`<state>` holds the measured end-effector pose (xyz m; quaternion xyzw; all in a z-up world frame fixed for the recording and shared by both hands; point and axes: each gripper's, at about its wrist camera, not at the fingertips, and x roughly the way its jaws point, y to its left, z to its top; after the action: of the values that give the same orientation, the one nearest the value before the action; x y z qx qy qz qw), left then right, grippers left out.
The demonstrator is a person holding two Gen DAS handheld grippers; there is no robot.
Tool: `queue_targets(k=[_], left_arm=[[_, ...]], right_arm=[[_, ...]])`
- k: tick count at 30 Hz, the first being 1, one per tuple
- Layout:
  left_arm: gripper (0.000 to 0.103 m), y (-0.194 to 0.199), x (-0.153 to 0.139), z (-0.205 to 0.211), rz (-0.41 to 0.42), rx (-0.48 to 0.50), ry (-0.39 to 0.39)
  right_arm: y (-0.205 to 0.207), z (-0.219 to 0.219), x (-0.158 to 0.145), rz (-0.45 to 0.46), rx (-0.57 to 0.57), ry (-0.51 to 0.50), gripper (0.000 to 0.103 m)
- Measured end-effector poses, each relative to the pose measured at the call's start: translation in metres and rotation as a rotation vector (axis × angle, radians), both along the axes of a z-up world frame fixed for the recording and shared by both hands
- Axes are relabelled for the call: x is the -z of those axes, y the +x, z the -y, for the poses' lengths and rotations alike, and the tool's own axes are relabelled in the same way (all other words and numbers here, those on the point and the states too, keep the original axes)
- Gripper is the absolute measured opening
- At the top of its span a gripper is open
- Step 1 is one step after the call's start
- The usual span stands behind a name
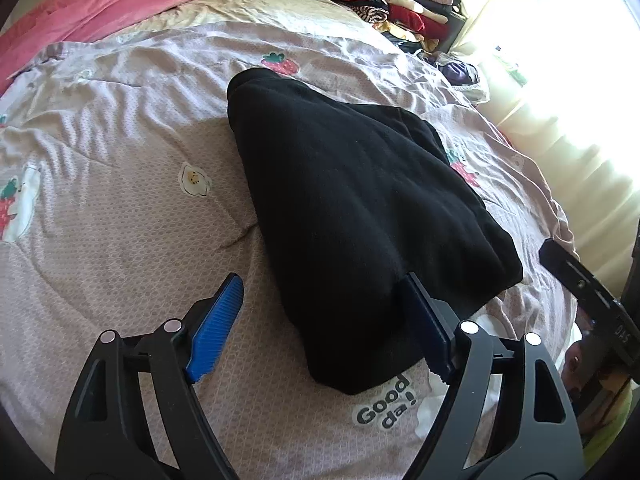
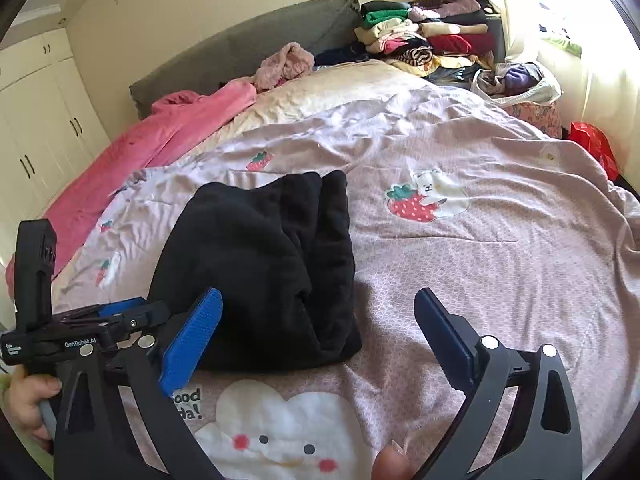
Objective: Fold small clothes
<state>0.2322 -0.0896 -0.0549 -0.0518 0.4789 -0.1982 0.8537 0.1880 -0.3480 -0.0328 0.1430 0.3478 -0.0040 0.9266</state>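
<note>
A black garment (image 1: 356, 208) lies folded into a thick bundle on the pink patterned bedspread (image 1: 112, 240). It also shows in the right wrist view (image 2: 260, 264). My left gripper (image 1: 324, 300) is open, with its blue pads on either side of the bundle's near edge; the right pad touches the cloth. My right gripper (image 2: 320, 312) is open and empty, just above the bedspread (image 2: 500, 248) at the bundle's near right corner. The left gripper's body (image 2: 80, 340) shows at the left of the right wrist view.
A pink blanket (image 2: 160, 140) lies along the far left of the bed. A tall pile of folded clothes (image 2: 420, 36) stands at the far corner by the grey headboard (image 2: 248, 44). A bag of clothes (image 2: 516, 80) and a red bag (image 2: 592, 144) sit at the right.
</note>
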Motion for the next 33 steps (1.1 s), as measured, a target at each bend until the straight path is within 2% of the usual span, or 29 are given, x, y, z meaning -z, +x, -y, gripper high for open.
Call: queue_targets(k=[10, 16, 17, 24, 33], left_arm=[[0.077, -0.006, -0.006, -0.005, 0.001, -0.010, -0.005], [0.086, -0.015, -0.021, -0.011, 0.029, -0.025, -0.024], [0.091, -0.016, -0.023, -0.012, 0.032, -0.028, -0.028], [0.093, -0.040, -0.056, -0.023, 0.105, -0.045, -0.058], [0.094, -0.083, -0.082, -0.041, 0.195, -0.074, -0.029]], right_arm=[[-0.011, -0.006, -0.016, 0.025, 0.004, -0.030, 0.098], [-0.025, -0.013, -0.030, 0.059, 0.001, -0.056, 0.098], [-0.028, -0.015, -0.034, 0.068, -0.001, -0.059, 0.098], [-0.063, -0.025, -0.068, 0.171, -0.019, -0.082, 0.098], [-0.108, -0.041, -0.102, 0.273, -0.023, -0.144, 0.098]])
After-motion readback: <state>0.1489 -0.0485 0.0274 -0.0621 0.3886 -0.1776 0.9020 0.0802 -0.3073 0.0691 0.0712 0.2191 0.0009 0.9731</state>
